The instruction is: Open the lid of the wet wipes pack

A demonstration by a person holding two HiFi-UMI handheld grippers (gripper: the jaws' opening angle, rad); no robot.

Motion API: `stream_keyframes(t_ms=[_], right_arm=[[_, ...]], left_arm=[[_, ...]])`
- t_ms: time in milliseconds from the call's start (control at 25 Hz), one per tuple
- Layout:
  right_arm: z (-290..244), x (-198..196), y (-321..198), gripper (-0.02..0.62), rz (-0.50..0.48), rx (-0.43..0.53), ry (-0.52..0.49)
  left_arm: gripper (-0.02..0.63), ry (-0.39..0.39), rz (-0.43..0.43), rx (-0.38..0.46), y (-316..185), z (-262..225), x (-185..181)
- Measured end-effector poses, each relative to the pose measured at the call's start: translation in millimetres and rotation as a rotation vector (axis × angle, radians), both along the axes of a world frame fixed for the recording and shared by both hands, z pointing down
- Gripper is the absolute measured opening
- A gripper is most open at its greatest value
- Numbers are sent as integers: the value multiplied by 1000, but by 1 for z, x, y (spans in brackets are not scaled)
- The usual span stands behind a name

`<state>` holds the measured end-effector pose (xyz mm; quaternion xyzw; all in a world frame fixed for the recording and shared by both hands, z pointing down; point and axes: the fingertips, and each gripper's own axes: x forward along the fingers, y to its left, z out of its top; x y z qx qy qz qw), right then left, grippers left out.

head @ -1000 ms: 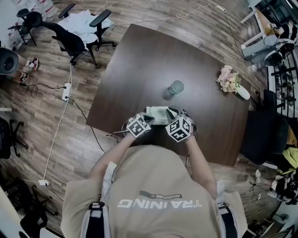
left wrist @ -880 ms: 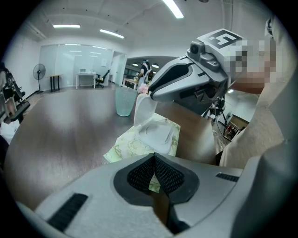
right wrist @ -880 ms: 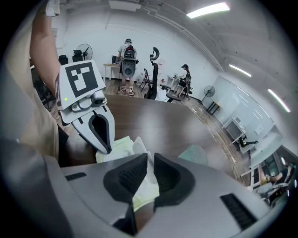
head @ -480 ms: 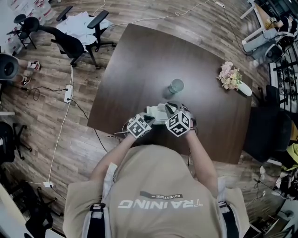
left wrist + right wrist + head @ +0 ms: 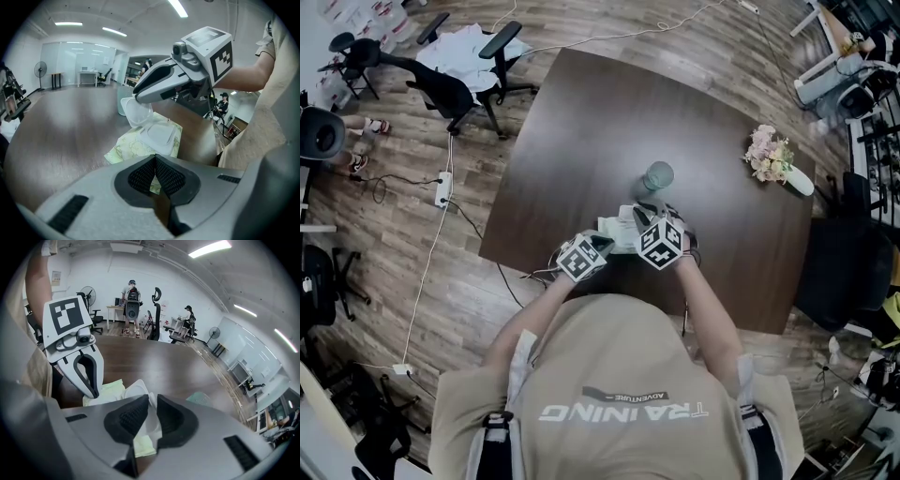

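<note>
A dark brown square counter (image 5: 581, 112) stands on a wood-plank floor (image 5: 412, 272), with black office chairs (image 5: 441, 84) beyond its far corner. The pale green soft wet wipes pack (image 5: 123, 149) lies flat near the counter's near edge, its long axis running across the person's front from one gripper toward the other. The left gripper (image 5: 155, 161) has its fingers clenched on the pack's near edge. The right gripper (image 5: 153, 401) has its fingers grasping the white plastic flip lid (image 5: 135, 110), which is tilted up off its frame. A clear tumbler (image 5: 657, 175) stands just beyond the pack, and a white vase of pale flowers (image 5: 772, 157) stands well apart to the right.
</note>
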<state>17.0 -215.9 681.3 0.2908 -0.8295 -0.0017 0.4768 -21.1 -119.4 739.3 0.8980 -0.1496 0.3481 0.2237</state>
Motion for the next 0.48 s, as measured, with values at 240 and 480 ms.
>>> stream_keyframes(t_ms=[240,480], right_arm=[[4,-2,-8,41,-12,-19,-17],[17,-1,-15,44,4,-69,-51]], left_arm=[[9,22,-4,-36,-2,-1,-2],[9,20,11,-47,-1,-1,-1]])
